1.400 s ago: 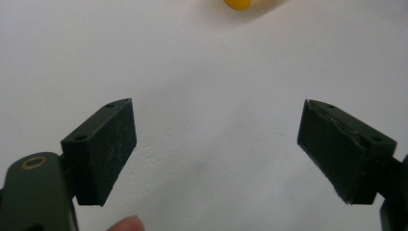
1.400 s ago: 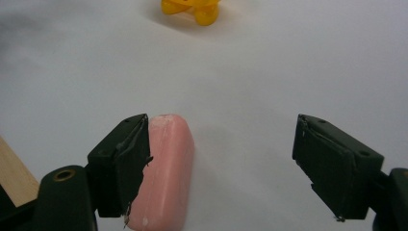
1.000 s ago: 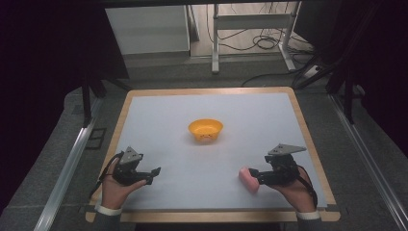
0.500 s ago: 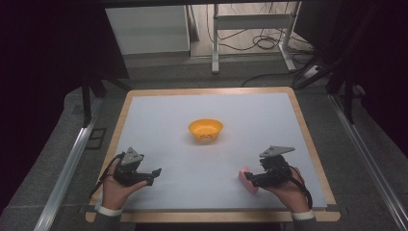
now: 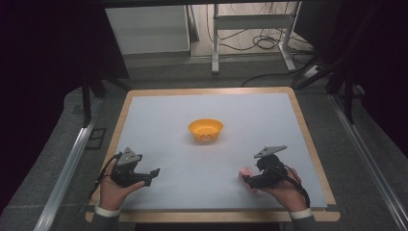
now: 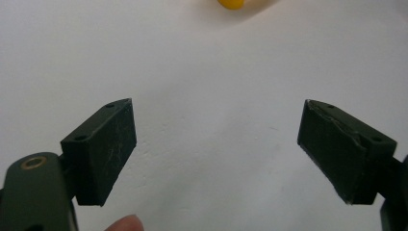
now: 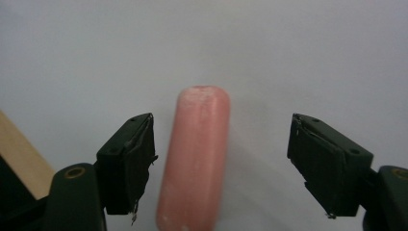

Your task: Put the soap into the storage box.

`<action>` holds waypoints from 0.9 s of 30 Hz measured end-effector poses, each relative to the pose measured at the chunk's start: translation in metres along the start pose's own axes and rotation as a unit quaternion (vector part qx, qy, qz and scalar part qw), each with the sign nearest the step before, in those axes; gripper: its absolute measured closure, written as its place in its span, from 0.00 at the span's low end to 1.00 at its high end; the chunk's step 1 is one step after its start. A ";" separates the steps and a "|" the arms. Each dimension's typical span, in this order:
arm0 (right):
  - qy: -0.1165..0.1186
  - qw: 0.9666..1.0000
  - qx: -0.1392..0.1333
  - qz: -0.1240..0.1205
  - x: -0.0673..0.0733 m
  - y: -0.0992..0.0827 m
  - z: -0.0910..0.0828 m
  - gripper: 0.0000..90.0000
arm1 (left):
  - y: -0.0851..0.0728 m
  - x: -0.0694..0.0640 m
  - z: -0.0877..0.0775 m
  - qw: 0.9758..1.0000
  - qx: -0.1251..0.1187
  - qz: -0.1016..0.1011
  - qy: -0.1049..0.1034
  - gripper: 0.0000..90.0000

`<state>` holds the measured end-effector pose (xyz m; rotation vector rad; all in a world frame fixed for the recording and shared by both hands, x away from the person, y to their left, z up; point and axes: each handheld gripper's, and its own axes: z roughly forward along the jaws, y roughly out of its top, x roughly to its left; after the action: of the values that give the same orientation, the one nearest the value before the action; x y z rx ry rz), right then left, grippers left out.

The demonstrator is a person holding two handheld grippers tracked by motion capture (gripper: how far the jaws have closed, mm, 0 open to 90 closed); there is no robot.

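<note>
Your right gripper point(image 7: 219, 166) has the pink sausage point(image 7: 195, 159) lying lengthwise between its jaws, which have just been closing but do not yet press on it: the near pad point(image 7: 127, 161) stands just beside the sausage while the other is well apart. Shift the gripper a little toward that near pad's side so the sausage sits midway, then close evenly; otherwise I judge one pad will shove it sideways and roll it on the white table point(image 5: 269, 125). Squeeze gently, as it looks soft. The orange bowl point(image 5: 205, 130) waits ahead of you. Your left gripper point(image 6: 214, 154) rests wide open and empty; keep it parked.
</note>
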<state>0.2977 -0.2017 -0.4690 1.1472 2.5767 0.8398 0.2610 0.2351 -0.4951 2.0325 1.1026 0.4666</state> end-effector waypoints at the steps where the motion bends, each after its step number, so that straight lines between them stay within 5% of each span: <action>1: 0.004 1.000 0.005 0.000 0.001 0.001 0.001 0.29 | 0.000 0.000 -0.002 1.000 -0.002 -0.001 0.001 0.15; 16: -0.028 0.995 0.100 0.001 0.012 0.005 0.022 0.42 | -0.001 0.001 -0.005 1.000 -0.005 0.001 -0.005 0.15; 20: -0.032 0.994 0.108 0.000 0.012 0.004 0.025 0.50 | -0.002 0.000 -0.004 1.000 -0.005 0.002 -0.005 0.15; 21: -0.021 0.994 0.109 0.004 0.013 0.004 0.026 0.60 | -0.002 0.000 -0.004 1.000 -0.003 0.003 -0.004 0.15; 27: -0.022 0.994 0.111 0.008 0.013 0.004 0.025 0.65 | -0.002 0.000 -0.003 1.000 0.000 0.005 -0.003 0.15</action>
<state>0.3016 -0.1795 -0.4868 1.2311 2.6792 0.5346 0.2581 0.2366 -0.4948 2.0394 1.0889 0.4644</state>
